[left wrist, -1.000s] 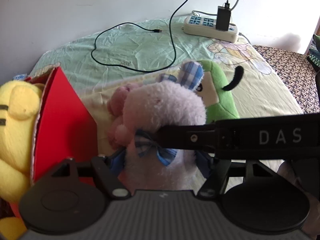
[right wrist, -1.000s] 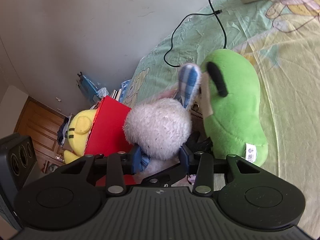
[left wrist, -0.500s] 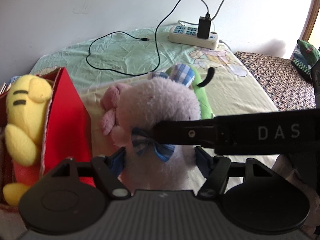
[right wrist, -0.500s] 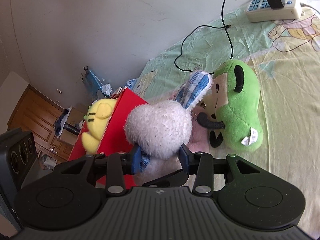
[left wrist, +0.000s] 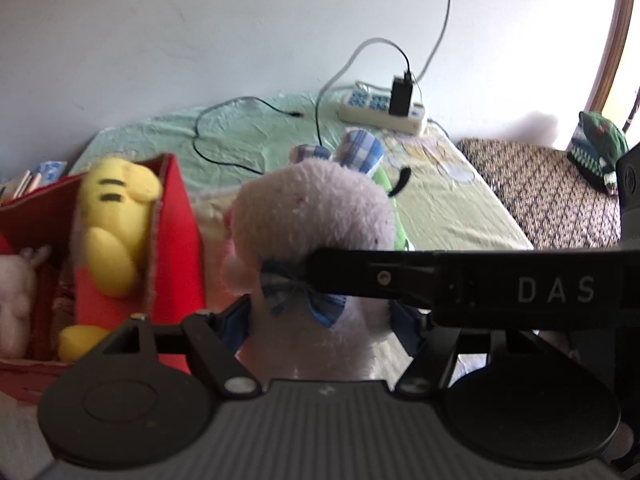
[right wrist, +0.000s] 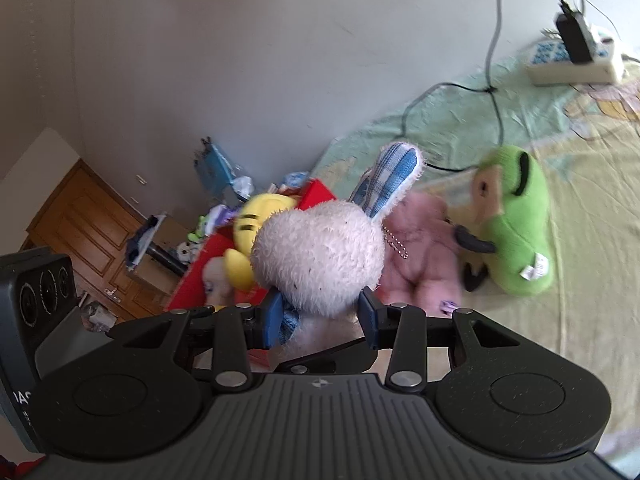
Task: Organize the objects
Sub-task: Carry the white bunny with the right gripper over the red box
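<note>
On my far left sits the red box (left wrist: 172,240), open at the top, with a yellow plush (left wrist: 108,232) standing inside against its right wall and a pale pink toy (left wrist: 12,288) tucked into its left end. Just right of that wall, I have the white bunny plush (left wrist: 316,220) up off the bed: my left gripper (left wrist: 320,324) has its 2 blue pads pressed into the bunny's body below the checked bow (left wrist: 300,292), and my right gripper (right wrist: 320,316) is squeezed onto it too, blue pads (right wrist: 274,316) dug into the fur on both sides of the neck. From the left camera, my right tool crosses in front as a black bar against the bow. The bunny's blue checked ear (right wrist: 392,180) sticks up, and a bead chain (right wrist: 394,244) dangles off its head. Beyond it, a pink plush (right wrist: 420,256) lies on the green sheet (right wrist: 540,120), touching the green plush (right wrist: 516,224) to its right. Farther back right, a power strip (left wrist: 382,114) with a black charger (left wrist: 400,96) rests near the wall, its cable looping across the sheet.
</note>
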